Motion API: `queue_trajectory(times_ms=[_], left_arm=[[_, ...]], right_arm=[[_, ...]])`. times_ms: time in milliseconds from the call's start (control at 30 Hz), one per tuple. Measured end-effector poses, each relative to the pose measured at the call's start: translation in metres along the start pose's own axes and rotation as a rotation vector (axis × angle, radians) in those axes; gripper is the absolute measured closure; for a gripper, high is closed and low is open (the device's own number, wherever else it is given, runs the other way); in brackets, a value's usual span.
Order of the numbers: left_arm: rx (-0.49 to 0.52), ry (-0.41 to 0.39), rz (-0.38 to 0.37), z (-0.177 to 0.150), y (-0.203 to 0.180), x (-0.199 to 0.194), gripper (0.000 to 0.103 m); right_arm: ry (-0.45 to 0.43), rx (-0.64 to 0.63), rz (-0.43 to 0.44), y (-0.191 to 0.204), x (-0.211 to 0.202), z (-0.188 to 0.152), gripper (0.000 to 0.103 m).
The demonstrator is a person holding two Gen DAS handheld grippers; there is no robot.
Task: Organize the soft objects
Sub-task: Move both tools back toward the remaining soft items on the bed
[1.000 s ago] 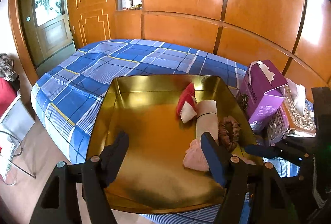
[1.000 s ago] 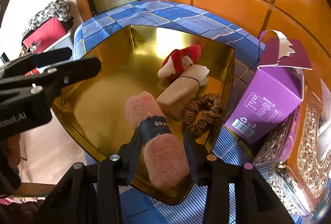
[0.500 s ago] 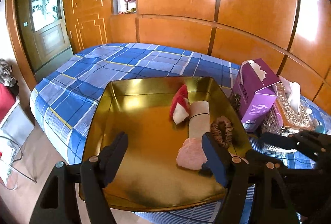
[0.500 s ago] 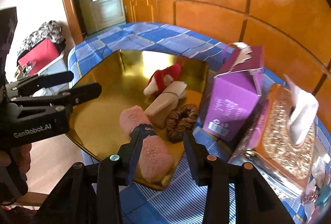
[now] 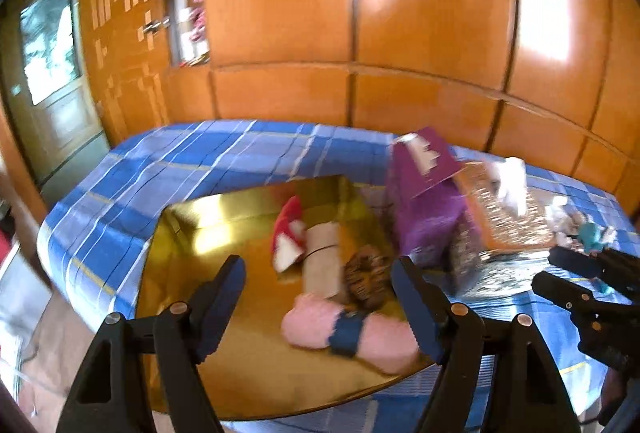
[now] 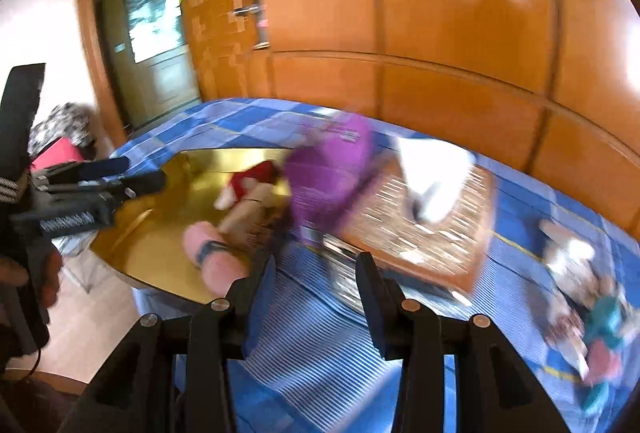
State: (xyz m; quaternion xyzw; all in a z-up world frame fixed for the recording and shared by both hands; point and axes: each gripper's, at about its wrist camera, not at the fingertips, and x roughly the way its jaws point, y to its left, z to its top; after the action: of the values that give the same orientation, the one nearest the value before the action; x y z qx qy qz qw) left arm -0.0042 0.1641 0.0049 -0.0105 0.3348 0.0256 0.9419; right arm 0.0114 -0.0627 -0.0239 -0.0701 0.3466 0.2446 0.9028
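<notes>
The fluffy pink roll (image 5: 348, 329) in the gold tray (image 5: 224, 217) looks light and squishy, best pinched at its blue band, while the left claw (image 5: 318, 291) is opening with nothing in it and the right claw (image 6: 316, 281) is spread and empty.

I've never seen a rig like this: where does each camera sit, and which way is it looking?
Left wrist: on the left gripper, looking down at the gold tray; its opening jaws are empty.
Right wrist: on the right gripper, empty, aimed at the bedspread; a hand shows.
Both see the pink fuzzy roll, purple box.
</notes>
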Motion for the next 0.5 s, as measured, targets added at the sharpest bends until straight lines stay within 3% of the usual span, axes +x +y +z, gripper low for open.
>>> queue_trajectory(times_ms=[233,500], left_arm=[[0.128,-0.033,-0.120,0.019,-0.054,-0.007,0.025],[0.278,-0.017,-0.359,0.038,-0.144,-0.019,0.024]], right_arm=[[0.054,0.184,-0.160,-0.071,-0.031,-0.047,0.061],[0.114,0.398,-0.339,-0.149,-0.068,-0.103,0.061]])
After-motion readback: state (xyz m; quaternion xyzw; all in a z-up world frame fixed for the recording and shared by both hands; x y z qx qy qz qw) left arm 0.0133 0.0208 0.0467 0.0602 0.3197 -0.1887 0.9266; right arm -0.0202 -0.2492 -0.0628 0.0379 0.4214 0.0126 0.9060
